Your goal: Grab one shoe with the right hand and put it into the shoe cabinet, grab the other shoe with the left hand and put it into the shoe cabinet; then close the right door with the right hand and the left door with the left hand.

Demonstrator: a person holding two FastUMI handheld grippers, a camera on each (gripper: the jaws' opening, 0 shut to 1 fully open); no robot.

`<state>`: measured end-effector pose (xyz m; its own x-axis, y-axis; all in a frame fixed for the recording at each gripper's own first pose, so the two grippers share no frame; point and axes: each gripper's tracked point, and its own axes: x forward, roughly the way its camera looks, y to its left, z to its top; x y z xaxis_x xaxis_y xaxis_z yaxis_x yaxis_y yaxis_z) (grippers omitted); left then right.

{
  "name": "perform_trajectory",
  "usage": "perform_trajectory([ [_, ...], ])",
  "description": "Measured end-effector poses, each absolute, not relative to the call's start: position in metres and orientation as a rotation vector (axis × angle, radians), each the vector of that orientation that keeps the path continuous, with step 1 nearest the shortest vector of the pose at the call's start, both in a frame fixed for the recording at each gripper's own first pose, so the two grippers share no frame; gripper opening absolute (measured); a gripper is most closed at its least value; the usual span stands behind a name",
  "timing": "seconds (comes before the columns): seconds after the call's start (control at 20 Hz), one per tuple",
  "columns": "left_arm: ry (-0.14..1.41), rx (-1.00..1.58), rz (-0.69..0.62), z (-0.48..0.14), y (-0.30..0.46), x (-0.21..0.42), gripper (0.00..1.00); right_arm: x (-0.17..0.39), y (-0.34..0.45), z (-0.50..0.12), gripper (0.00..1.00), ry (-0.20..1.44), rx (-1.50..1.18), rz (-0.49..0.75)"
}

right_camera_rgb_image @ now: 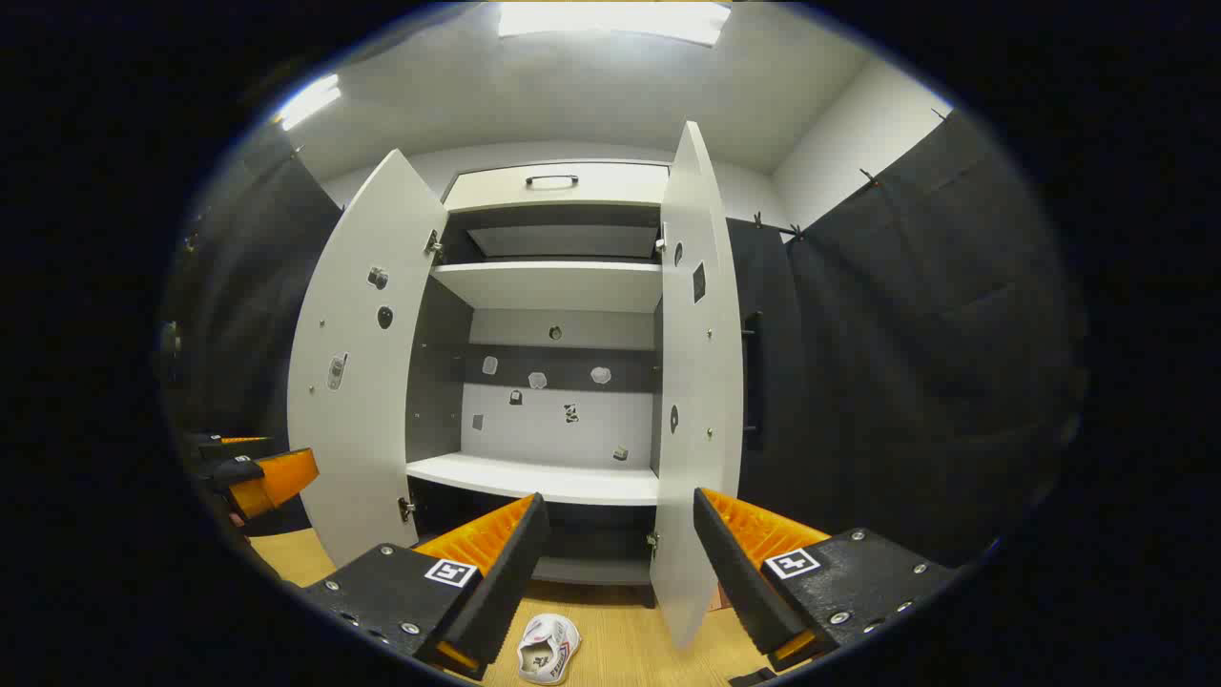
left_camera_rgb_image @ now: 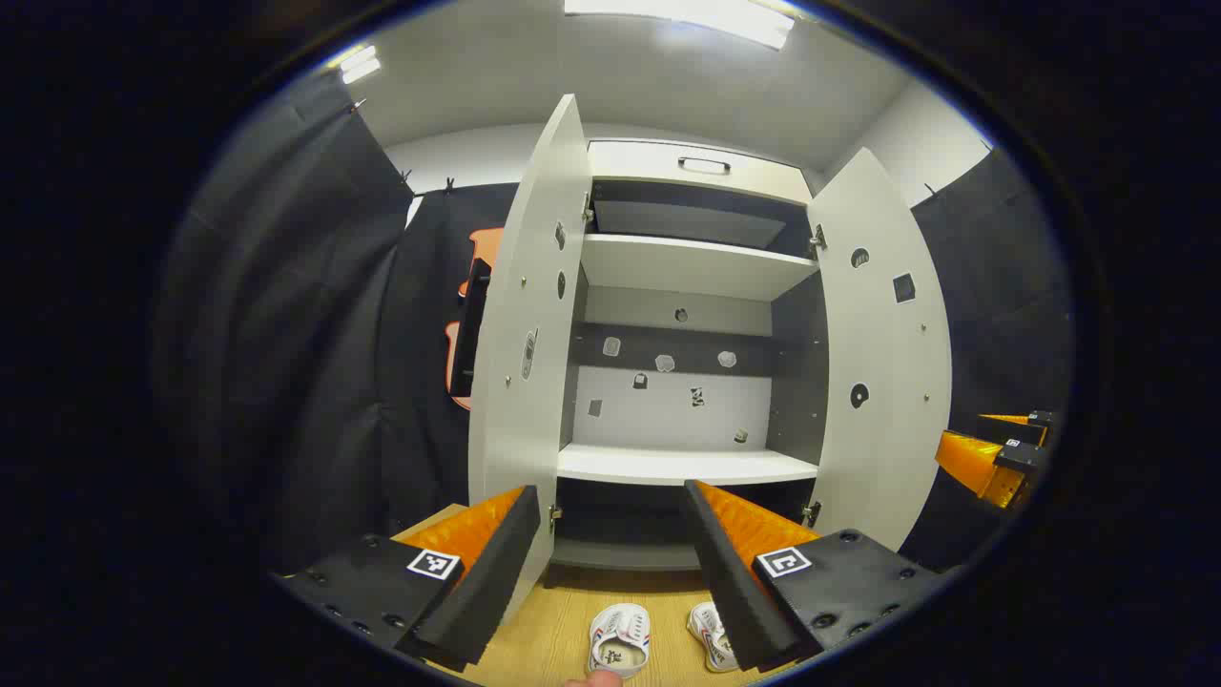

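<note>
Down at the near edge of the left gripper view, our left gripper (left_camera_rgb_image: 610, 572) hangs with fingers wide and empty, both white shoes (left_camera_rgb_image: 620, 641) side by side on the wooden floor (left_camera_rgb_image: 553, 630) between them, the shoe cabinet (left_camera_rgb_image: 682, 324) beyond with both doors swung out. Over in the right gripper view, our right gripper (right_camera_rgb_image: 618, 577) is spread wide too, holding nothing, one shoe (right_camera_rgb_image: 548, 649) low between its fingers. The right door (right_camera_rgb_image: 694, 382) juts toward us just by the far-right finger, so we could clip its edge going in, and the shelf (right_camera_rgb_image: 534, 477) sits high above the floor, so a loose pinch might drop the shoe.
</note>
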<state>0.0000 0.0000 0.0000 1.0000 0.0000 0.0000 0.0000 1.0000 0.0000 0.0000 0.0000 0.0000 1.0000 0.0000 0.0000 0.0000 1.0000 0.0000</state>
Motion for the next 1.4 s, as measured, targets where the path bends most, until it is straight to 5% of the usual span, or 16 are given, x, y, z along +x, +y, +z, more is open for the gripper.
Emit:
perform_trajectory([
  [1.4,0.029,-0.029,0.014,-0.008,0.007,0.004,0.97,0.026,0.020,-0.017,0.94,0.014,-0.027,0.042],
])
